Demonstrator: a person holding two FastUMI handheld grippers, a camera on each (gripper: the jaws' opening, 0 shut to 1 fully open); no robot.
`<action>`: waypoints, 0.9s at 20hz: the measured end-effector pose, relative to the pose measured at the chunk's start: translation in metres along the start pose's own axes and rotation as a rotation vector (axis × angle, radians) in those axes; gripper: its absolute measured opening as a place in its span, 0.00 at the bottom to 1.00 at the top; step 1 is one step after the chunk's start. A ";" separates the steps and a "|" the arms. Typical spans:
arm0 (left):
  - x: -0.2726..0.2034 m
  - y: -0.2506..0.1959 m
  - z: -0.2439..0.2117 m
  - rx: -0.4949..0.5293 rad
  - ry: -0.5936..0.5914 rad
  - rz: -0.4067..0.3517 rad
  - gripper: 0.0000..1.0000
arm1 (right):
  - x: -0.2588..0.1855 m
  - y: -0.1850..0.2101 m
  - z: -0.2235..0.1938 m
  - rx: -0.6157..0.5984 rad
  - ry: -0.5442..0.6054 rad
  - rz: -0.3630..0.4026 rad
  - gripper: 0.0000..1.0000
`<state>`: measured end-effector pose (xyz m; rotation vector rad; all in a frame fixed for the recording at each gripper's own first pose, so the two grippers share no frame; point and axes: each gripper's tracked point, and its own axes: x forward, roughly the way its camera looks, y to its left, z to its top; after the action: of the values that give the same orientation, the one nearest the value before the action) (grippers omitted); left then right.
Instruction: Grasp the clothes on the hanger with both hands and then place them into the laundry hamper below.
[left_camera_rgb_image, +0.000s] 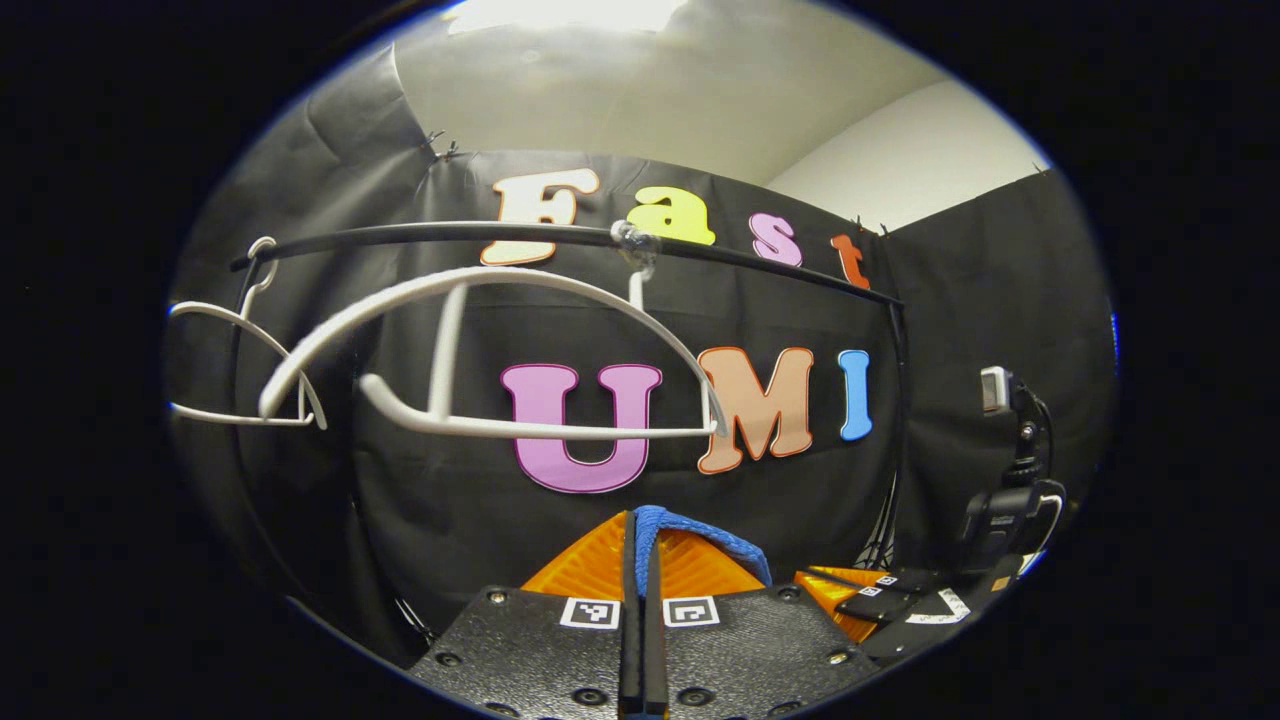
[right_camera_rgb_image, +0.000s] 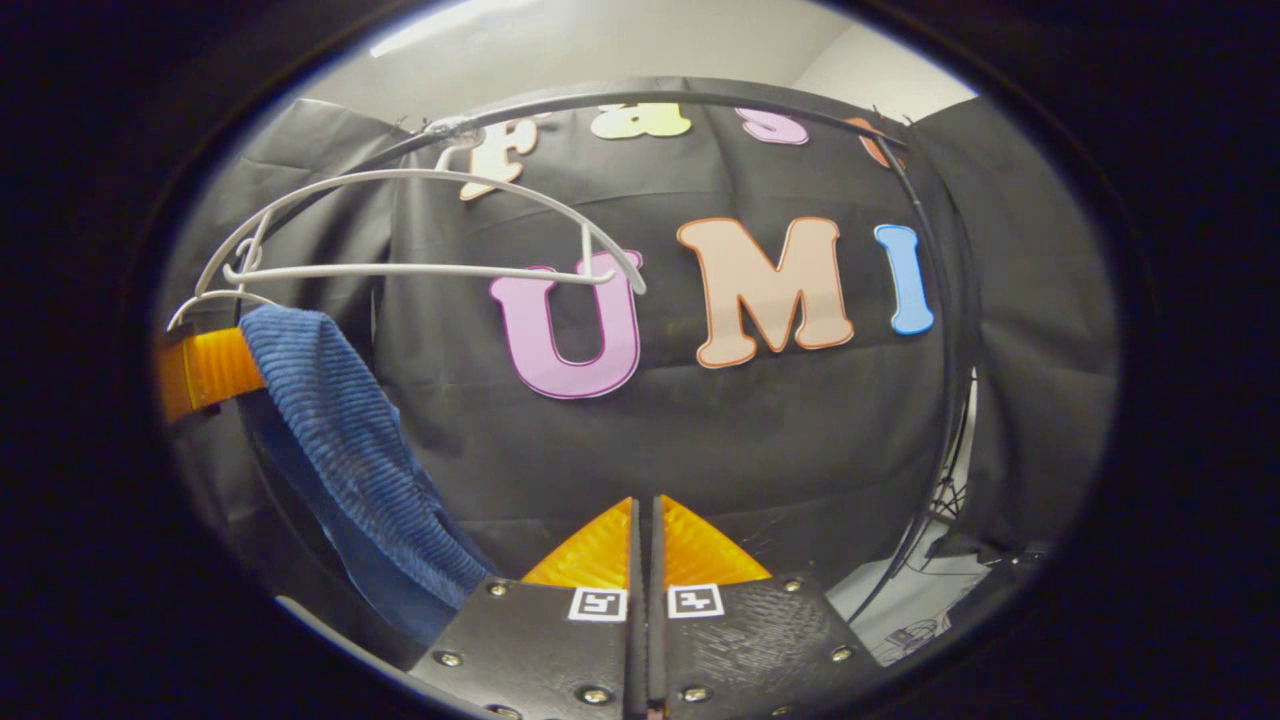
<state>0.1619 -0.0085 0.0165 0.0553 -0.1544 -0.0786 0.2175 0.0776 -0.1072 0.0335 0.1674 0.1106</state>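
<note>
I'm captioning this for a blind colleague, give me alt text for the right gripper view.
Blue cloth hangs from the left gripper at the left edge, off the bare white hanger on the black rail above. The right gripper is in the foreground, orange fingers together, holding nothing that can be seen.

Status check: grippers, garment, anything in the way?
Left gripper shut on blue garment. Right gripper shut, no cloth visible between fingers. White hanger bare on rail. Nothing blocking.
</note>
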 end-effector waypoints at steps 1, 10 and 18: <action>0.004 -0.005 -0.008 0.003 0.005 -0.002 0.01 | 0.000 -0.006 -0.003 0.000 0.005 -0.009 0.01; 0.026 -0.022 -0.112 -0.037 0.154 0.033 0.02 | -0.003 -0.037 -0.037 -0.018 0.043 -0.043 0.14; 0.022 -0.021 -0.183 -0.050 0.227 0.090 0.03 | -0.003 -0.051 -0.076 -0.014 0.065 -0.034 0.23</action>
<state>0.2105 -0.0223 -0.1621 0.0066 0.0720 0.0138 0.2074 0.0285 -0.1833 0.0133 0.2318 0.0790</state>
